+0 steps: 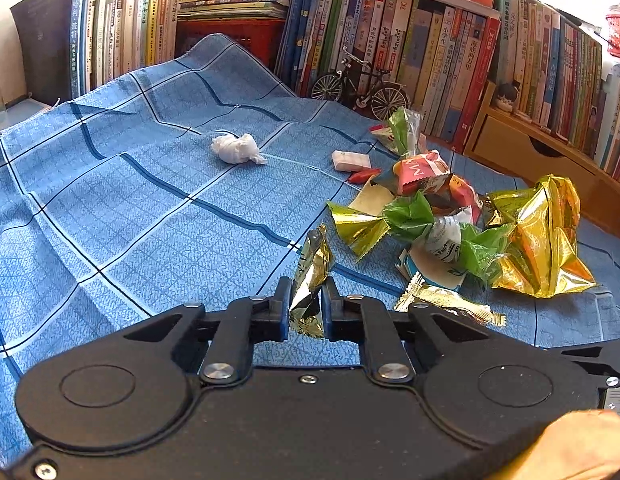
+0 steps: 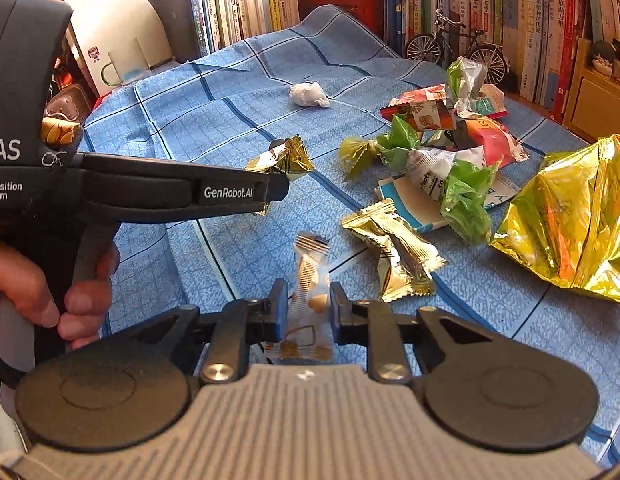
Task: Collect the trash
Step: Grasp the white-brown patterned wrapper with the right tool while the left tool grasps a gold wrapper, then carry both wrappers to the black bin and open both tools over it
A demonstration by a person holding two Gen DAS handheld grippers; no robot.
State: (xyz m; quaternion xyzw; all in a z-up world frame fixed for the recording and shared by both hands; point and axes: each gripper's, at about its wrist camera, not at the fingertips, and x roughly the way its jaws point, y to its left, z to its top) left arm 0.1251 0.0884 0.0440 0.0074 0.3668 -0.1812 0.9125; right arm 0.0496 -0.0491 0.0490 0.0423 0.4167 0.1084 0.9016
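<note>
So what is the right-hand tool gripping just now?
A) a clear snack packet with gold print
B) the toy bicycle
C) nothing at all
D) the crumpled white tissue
A: in the right wrist view the right gripper has its jaws closed on the clear snack packet, while the white tissue lies far off on the blue cloth.

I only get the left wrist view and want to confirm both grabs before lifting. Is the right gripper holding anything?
Observer: Yes, the right gripper is shut on a clear snack packet.
Operator: Anything loose near it?
Observer: A gold wrapper lies just right of it on the blue cloth.
Operator: How does my left grip look from there?
Observer: The left gripper pinches a gold foil wrapper; it sticks out past the tips.
</note>
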